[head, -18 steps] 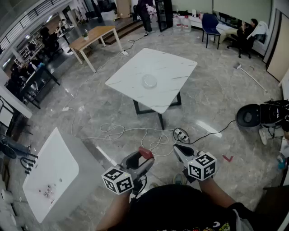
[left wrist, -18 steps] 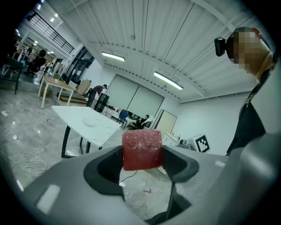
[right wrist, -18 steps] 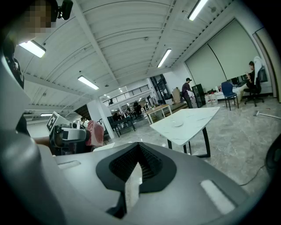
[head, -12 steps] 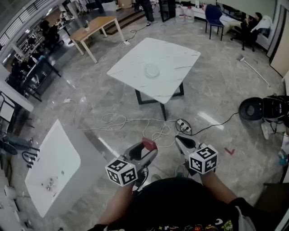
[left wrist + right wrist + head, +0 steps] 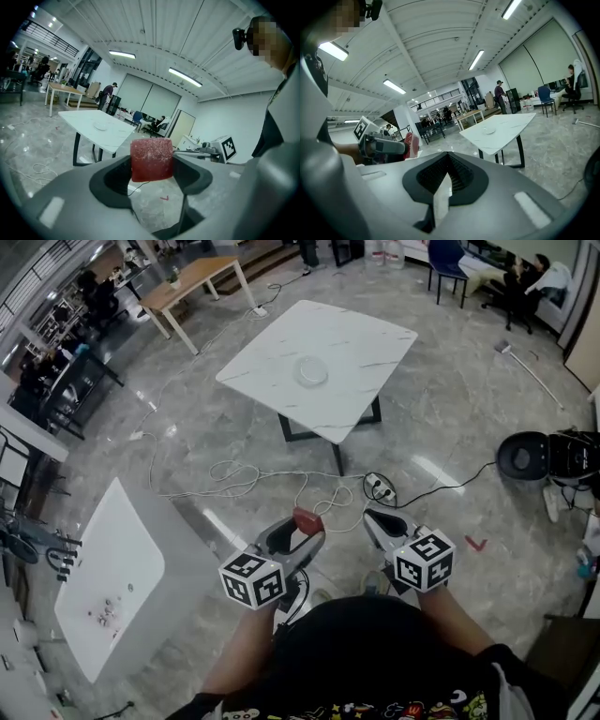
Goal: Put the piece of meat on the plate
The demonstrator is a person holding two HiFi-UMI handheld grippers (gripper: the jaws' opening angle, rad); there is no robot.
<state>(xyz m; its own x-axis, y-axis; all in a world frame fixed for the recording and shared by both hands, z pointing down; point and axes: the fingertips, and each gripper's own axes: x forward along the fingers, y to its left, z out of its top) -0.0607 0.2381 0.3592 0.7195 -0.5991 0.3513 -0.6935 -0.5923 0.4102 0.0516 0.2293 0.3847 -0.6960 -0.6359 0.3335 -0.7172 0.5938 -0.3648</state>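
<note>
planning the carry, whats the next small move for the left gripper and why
Probably, with the left gripper shut on the piece of meat, carry it forward toward the white table. The plate sits near that table's middle, well ahead across the floor, so the meat cannot be set down yet.

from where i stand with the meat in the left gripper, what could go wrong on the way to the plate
Loose cables and a power strip lie on the floor between you and the table: a trip hazard. The piece of meat is pinched only at the jaw tips of the left gripper, so a jolt might drop it. The plate sits near the table's middle, so expect a long reach.
</note>
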